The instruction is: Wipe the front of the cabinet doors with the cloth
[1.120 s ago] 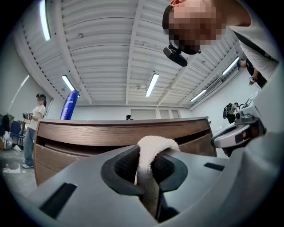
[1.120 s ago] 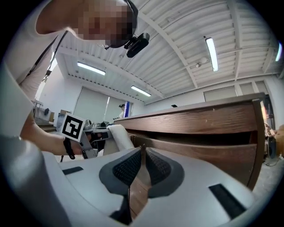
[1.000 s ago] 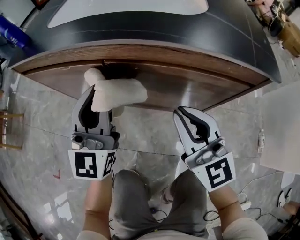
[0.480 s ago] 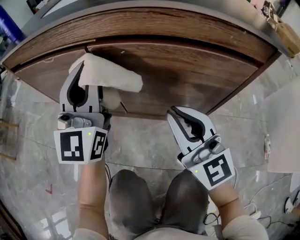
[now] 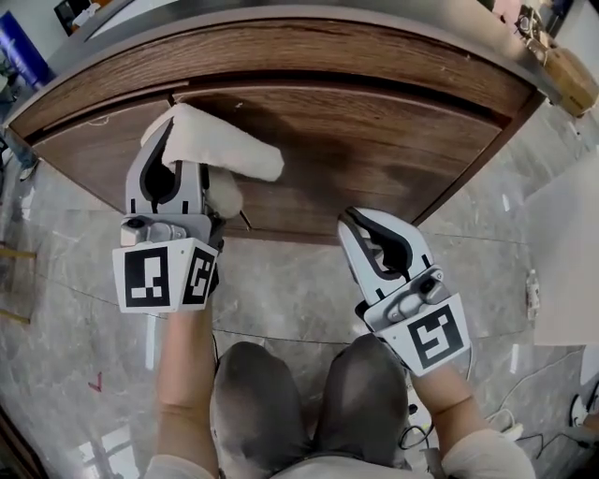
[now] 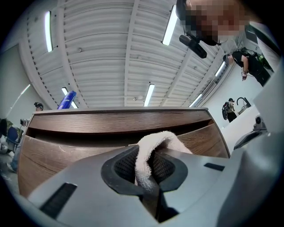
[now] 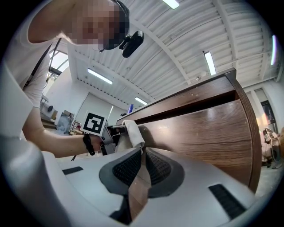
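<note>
My left gripper (image 5: 175,140) is shut on a white cloth (image 5: 223,145), which lies pressed against the brown wooden cabinet door (image 5: 374,150) near its upper left part. In the left gripper view the cloth (image 6: 151,153) is pinched between the dark pads, with the door (image 6: 57,150) just beyond. My right gripper (image 5: 360,223) hangs lower to the right, near the door's bottom edge, shut with nothing in it. From the right gripper view the cloth (image 7: 133,131) and the left gripper (image 7: 113,133) show against the door (image 7: 208,137).
A dark countertop edge (image 5: 281,23) overhangs the cabinet. Grey tiled floor (image 5: 290,281) lies below, with the person's knees (image 5: 299,402) close to the cabinet. A white panel (image 5: 566,262) stands at the right; cables (image 5: 510,426) trail on the floor there.
The view has dropped towards the cabinet front. My left gripper with the cloth has shifted up and left along the door. The right gripper stays low and shut.
</note>
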### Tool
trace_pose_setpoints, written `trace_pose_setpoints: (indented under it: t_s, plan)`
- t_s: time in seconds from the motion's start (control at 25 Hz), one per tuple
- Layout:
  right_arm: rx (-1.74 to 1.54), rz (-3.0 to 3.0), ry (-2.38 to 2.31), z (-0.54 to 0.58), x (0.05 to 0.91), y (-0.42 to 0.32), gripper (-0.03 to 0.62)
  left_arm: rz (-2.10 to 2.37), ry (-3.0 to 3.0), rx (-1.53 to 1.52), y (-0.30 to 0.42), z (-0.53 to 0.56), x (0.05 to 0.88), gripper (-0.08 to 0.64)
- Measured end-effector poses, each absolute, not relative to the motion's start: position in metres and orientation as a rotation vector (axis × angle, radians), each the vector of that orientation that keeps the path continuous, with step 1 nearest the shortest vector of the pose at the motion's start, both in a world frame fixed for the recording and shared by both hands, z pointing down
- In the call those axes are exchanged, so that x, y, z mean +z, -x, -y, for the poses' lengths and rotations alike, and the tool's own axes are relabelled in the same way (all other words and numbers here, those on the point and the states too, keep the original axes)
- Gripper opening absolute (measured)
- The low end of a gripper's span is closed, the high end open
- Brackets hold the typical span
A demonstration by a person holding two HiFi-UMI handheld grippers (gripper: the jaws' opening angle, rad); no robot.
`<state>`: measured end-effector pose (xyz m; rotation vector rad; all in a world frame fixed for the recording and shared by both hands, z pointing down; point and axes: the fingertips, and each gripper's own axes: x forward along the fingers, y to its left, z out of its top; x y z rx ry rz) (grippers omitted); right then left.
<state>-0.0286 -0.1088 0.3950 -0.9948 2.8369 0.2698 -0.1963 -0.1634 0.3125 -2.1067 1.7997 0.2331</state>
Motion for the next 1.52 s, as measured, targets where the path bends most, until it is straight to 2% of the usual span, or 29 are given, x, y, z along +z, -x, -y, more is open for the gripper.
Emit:
trace_pose_setpoints:
  t_s: [1.52]
  plan:
    - [0.326,-2.763,1.107,0.117,0.402,-0.062,0.055,-1.567,2.170,0.240,0.053,0.169,0.311,0.054]
